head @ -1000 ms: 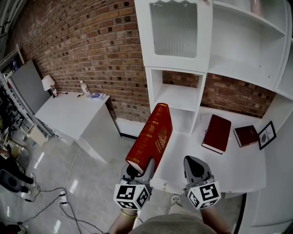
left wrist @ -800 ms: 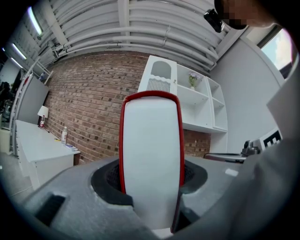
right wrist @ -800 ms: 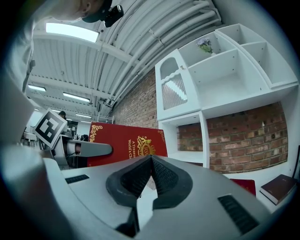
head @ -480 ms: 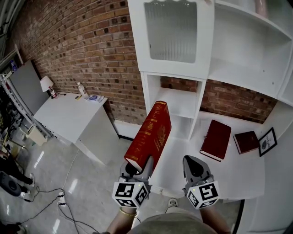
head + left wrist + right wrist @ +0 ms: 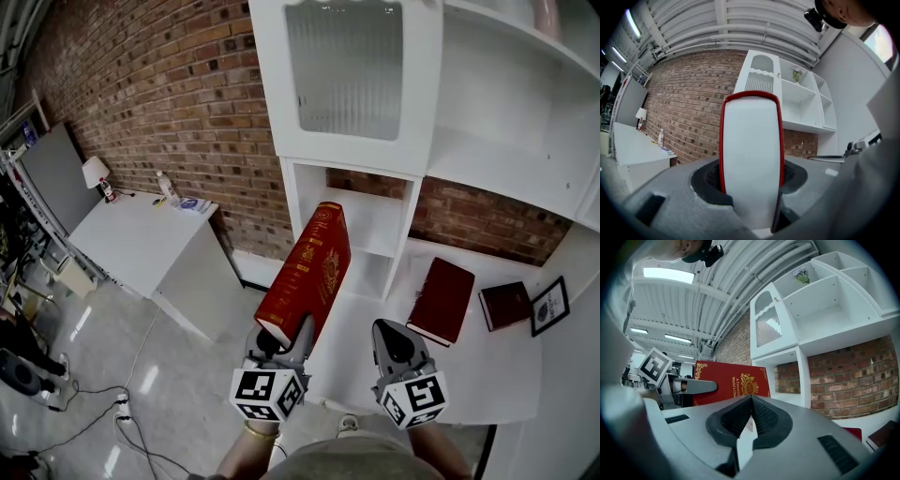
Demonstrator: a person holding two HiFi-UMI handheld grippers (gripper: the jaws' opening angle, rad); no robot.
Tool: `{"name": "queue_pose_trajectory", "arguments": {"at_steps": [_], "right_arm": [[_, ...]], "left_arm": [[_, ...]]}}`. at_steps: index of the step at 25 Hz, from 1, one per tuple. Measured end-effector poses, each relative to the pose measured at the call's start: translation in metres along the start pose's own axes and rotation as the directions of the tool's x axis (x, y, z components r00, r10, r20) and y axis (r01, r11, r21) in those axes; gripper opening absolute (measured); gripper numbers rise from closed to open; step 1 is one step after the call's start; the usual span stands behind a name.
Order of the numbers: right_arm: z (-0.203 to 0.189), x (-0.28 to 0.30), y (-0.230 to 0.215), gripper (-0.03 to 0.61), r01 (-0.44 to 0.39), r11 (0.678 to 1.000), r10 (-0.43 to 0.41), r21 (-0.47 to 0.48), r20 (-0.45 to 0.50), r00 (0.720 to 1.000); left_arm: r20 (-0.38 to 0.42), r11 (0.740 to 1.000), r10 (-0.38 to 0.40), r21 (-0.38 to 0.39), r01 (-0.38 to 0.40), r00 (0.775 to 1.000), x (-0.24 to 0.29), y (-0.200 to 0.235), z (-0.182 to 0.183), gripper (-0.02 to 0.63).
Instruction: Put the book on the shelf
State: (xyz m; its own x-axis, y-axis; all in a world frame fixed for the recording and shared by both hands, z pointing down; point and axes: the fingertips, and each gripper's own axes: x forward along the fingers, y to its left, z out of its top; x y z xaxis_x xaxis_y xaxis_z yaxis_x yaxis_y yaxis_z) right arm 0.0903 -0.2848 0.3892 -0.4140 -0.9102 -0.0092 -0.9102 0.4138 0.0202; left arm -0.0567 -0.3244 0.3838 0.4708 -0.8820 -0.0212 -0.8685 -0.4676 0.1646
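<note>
Between the jaws of the left gripper [image 5: 286, 343], the red book [image 5: 307, 274].

I have carried the red book [image 5: 305, 277], clamped in my left claw [image 5: 284, 339], nearer the white shelf [image 5: 292, 202]; my right claw [image 5: 393, 330] advanced alongside.

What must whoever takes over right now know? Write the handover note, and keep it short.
Left tongs: shut on the lower end of the large red book, which tilts with its top toward the open cubby of the white shelf unit.
Right tongs: shut, empty, beside the book.
Nearby: a dark red book and a smaller one lie flat on the white counter.
Done: book picked up and in front of the shelf.
Left: set it on the shelf, then release.
</note>
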Motion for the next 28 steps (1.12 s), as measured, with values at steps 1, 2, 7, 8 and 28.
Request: {"name": "queue_pose_trajectory", "arguments": {"at_steps": [1,2,7,8,28], "right_arm": [[0.000,0.002,-0.002,0.006,-0.002,1.000,0.002,0.002,-0.001,1.000],[0.000,0.004,-0.004,0.007,-0.004,1.000,0.004,0.004,-0.003,1.000],[-0.003,0.011,-0.014,0.006,-0.019,1.000,0.019,0.010,-0.008,1.000],[-0.003,0.013,-0.015,0.006,-0.021,1.000,0.021,0.011,-0.007,1.000],[-0.010,0.035,-0.046,0.006,-0.059,0.998,0.059,0.033,-0.010,0.998]], "left_arm": [[0.001,1.000,0.001,0.001,-0.001,1.000,0.004,0.000,0.001,0.233],[0.001,1.000,0.003,0.002,-0.003,1.000,0.007,0.000,0.002,0.232],[0.004,1.000,0.008,0.007,-0.008,1.000,0.024,-0.002,0.004,0.233],[0.005,1.000,0.008,0.009,-0.008,1.000,0.027,-0.003,0.005,0.233],[-0.007,0.997,0.037,0.074,-0.036,0.999,0.081,-0.004,0.013,0.233]]}}
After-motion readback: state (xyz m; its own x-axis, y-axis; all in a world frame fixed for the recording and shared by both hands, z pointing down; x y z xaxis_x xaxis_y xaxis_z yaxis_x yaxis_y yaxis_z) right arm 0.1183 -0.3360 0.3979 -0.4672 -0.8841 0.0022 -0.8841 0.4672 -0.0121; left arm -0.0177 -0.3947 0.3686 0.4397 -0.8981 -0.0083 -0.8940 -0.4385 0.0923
